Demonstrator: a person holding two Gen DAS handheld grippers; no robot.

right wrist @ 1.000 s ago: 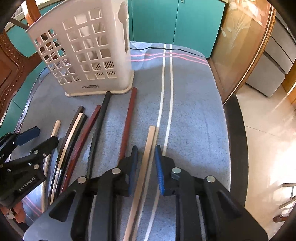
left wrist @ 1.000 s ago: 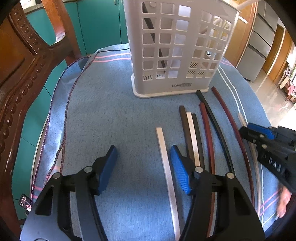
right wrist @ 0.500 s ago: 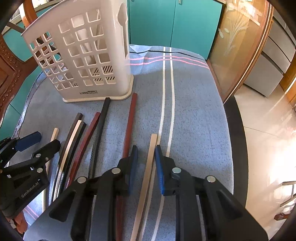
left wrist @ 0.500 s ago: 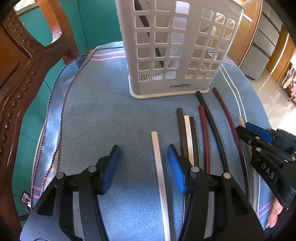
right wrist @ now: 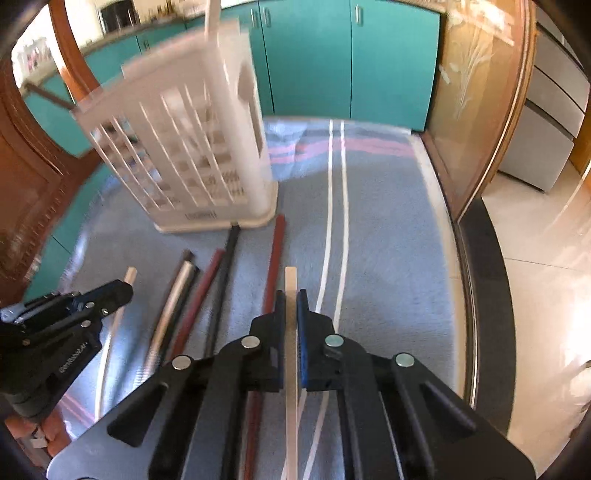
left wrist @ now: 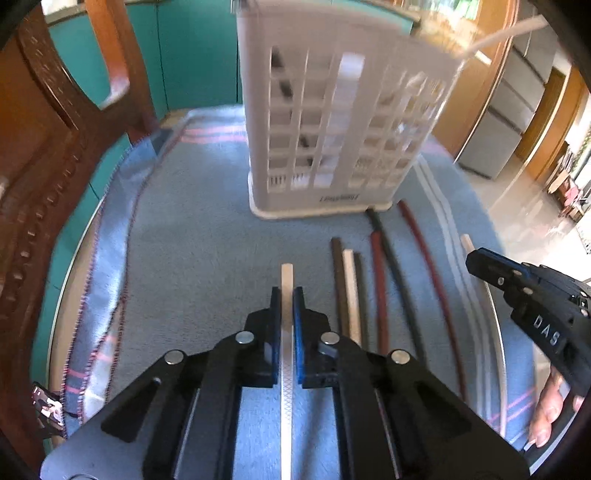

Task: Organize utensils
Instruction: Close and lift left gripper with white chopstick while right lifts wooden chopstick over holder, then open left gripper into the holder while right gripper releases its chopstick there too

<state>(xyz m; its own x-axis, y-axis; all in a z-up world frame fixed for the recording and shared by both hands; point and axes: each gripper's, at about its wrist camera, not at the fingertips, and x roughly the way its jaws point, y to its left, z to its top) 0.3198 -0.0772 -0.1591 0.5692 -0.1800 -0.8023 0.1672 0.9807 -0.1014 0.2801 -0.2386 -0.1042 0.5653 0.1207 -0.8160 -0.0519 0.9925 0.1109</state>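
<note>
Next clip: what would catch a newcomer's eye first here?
Both grippers at once: the left gripper jaws shut on a white stick, the right gripper jaws shut on a pale stick. Behind them a white lattice basket stands on the blue cloth, dark and red sticks lying between.

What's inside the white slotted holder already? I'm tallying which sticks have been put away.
Through the white holder's wall holes, a dark stick leans inside, and a pale stick pokes above the rim. Blur and the walls hide anything else inside.
</note>
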